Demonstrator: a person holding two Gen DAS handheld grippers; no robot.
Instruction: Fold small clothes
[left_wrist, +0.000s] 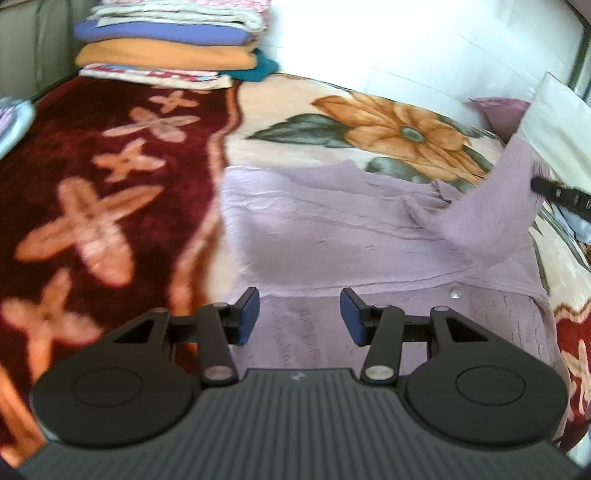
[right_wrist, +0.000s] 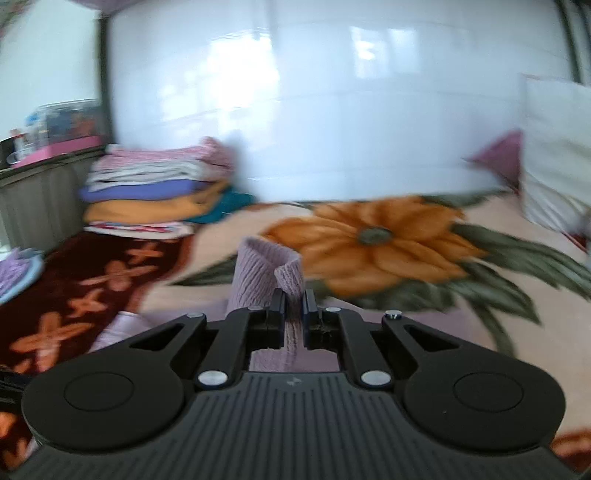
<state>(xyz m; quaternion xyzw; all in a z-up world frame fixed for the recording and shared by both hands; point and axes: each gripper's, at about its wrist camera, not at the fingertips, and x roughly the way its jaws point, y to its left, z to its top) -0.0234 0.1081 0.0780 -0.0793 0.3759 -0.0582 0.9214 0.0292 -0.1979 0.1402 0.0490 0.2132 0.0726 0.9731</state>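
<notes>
A lilac knitted garment (left_wrist: 332, 229) lies spread on a flowered blanket (left_wrist: 388, 122). My left gripper (left_wrist: 299, 317) is open and empty, hovering just above the garment's near part. My right gripper (right_wrist: 293, 302) is shut on a ribbed lilac cuff or edge of the garment (right_wrist: 266, 273) and holds it lifted off the blanket. In the left wrist view that lifted flap (left_wrist: 495, 206) rises at the right, with the right gripper's black finger (left_wrist: 561, 192) behind it.
A stack of folded clothes (left_wrist: 173, 40) sits at the far left of the bed, also in the right wrist view (right_wrist: 155, 188). A white pillow (right_wrist: 554, 155) stands at the right against a white tiled wall (right_wrist: 332, 92). A small lilac item (right_wrist: 18, 273) lies at the left edge.
</notes>
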